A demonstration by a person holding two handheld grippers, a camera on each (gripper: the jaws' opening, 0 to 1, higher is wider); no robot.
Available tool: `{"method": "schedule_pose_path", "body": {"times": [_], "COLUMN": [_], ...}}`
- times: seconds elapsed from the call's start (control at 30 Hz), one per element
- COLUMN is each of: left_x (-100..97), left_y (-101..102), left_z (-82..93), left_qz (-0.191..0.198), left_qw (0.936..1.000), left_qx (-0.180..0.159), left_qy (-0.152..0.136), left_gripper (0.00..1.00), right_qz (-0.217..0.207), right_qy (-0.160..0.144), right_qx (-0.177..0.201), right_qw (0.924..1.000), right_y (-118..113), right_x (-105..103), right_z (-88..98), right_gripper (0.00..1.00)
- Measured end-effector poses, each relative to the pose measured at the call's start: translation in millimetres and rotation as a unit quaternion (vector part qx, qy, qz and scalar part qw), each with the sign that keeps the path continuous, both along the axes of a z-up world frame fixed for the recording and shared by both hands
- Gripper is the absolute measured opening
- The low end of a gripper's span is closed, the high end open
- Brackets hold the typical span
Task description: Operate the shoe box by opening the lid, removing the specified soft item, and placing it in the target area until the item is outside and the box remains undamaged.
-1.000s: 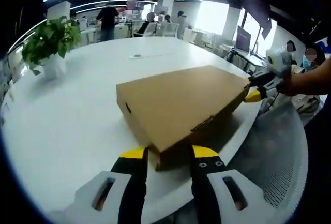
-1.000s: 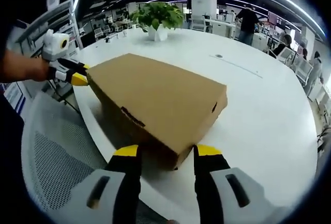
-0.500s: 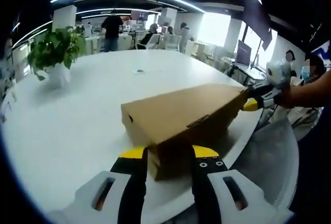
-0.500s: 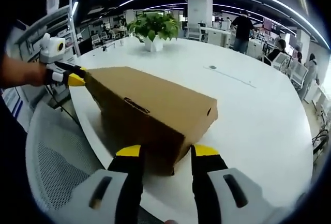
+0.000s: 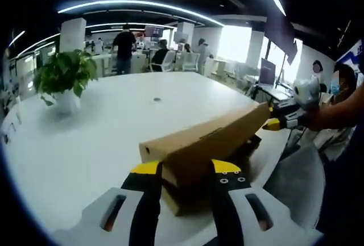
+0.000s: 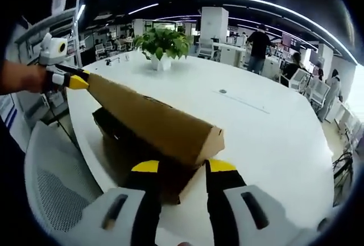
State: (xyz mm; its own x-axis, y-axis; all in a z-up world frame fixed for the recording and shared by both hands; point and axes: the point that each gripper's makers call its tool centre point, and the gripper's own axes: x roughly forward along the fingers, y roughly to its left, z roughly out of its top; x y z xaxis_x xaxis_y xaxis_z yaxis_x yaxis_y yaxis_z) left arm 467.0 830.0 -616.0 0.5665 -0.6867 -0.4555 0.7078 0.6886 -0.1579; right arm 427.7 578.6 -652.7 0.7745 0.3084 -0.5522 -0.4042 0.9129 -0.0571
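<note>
A brown cardboard shoe box stands near the edge of a white table (image 5: 85, 144). Its lid (image 5: 210, 141) is lifted clear of the base (image 5: 185, 197) and tilts up toward the far side. My left gripper (image 5: 185, 167) is shut on one end of the lid. My right gripper (image 5: 278, 122) holds the opposite end. From the right gripper view, the lid (image 6: 153, 124) slants over the base (image 6: 122, 152), with my right gripper (image 6: 185, 166) shut on its near end and my left gripper (image 6: 71, 80) at its far end. The inside of the base is dark, and what lies in it cannot be made out.
A potted plant (image 5: 62, 75) (image 6: 162, 44) stands on the table beyond the box. A white mesh chair (image 5: 296, 183) (image 6: 51, 195) sits at the table edge by the box. Several people stand far off in the office.
The lid has risen off the base and tilted up, opening a dark gap under it. Both grippers rose with it, still at its two ends.
</note>
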Motion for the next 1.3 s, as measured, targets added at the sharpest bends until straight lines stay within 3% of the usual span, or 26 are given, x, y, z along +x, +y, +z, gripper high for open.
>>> {"method": "schedule_pose_path", "body": {"times": [0.07, 0.17, 0.43, 0.7, 0.9, 1.03, 1.2, 1.3], "left_x": [2.1, 7.8, 24.7, 36.1, 38.9, 39.2, 28.2, 19.7], "left_y": [-0.2, -1.2, -4.3, -11.0, 0.7, 17.7, 43.0, 40.4], "left_z": [1.9, 8.3, 29.1, 54.4, 67.3, 61.5, 15.2, -9.0], "left_qz": [0.000, 0.002, 0.006, 0.011, 0.033, 0.056, 0.096, 0.089], "left_qw": [1.0000, 1.0000, 0.9994, 0.9976, 0.9954, 0.9947, 0.9953, 0.9956], "left_qx": [0.002, -0.005, -0.015, -0.030, -0.039, -0.036, -0.003, 0.003], "left_qy": [-0.002, -0.006, -0.030, -0.062, -0.081, -0.079, -0.007, 0.027], "left_gripper": [0.32, 0.33, 0.32, 0.32, 0.33, 0.32, 0.29, 0.27], "right_qz": [-0.013, -0.009, -0.011, -0.013, -0.018, -0.022, -0.026, -0.028], "right_qy": [-0.020, -0.024, -0.053, -0.058, -0.066, -0.071, -0.072, -0.070], "right_qx": [-0.005, -0.007, -0.028, -0.037, -0.045, -0.045, -0.045, -0.042], "right_qw": [0.9997, 0.9996, 0.9981, 0.9976, 0.9967, 0.9962, 0.9960, 0.9963], "right_y": [-4.3, -2.8, -10.5, -17.8, -20.8, -22.5, -23.6, -24.5], "right_x": [7.5, 14.9, 32.1, 45.1, 53.3, 57.4, 61.7, 64.8], "right_z": [8.1, 11.8, 28.0, 37.5, 43.2, 45.5, 47.8, 49.4], "right_gripper": [0.28, 0.27, 0.14, 0.06, 0.03, 0.03, 0.02, 0.02]}}
